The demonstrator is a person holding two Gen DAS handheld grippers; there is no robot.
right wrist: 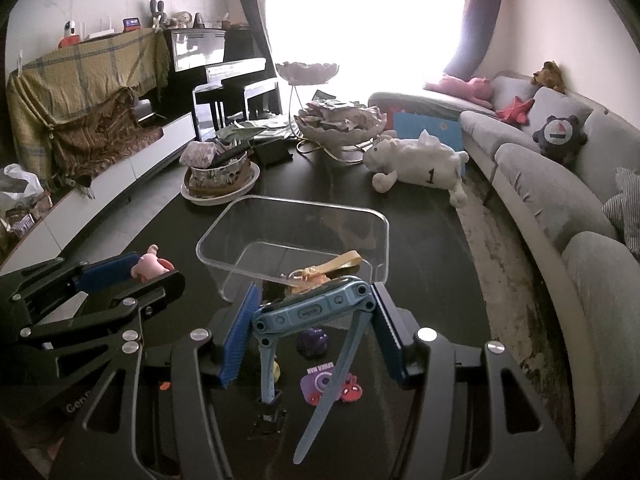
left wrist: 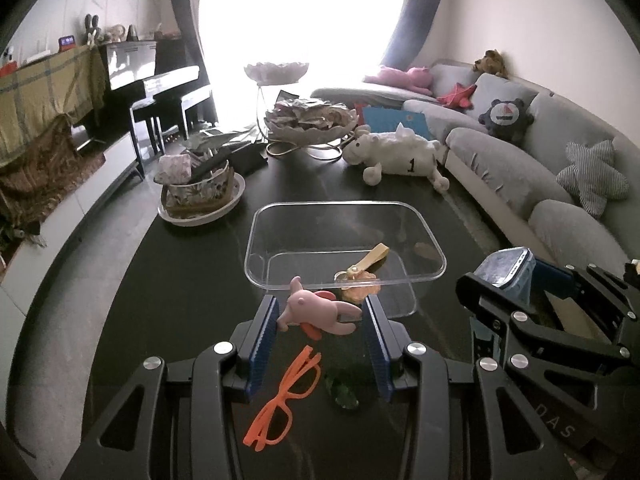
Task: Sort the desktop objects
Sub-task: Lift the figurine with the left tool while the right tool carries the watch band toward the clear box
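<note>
Two pairs of blue-padded fingers each grip one object, both raised off the dark worktop [left wrist: 180,280] just short of a clear plastic bin [left wrist: 256,248], likely so both can be dropped in together. The left gripper [left wrist: 320,316] is clenched on a small pink rabbit toy [left wrist: 316,312], pinched at its ends so it hangs crosswise between the pads. To its right, the right gripper [right wrist: 314,312] clamps the case of a blue watch [right wrist: 312,312] by its sides, which leaves both straps free to dangle toward the near edge. Inside the bin lies a yellow-strapped keychain with an orange charm [left wrist: 360,276], seemingly sorted already. Below the fingers, nearer, orange glasses [left wrist: 286,400], a green trinket [left wrist: 340,392], a purple trinket [right wrist: 314,340] and stickers [right wrist: 328,386] sit unsorted. Farther off stand a basket on a plate [left wrist: 200,192] and a white plush sheep [left wrist: 396,156].
</note>
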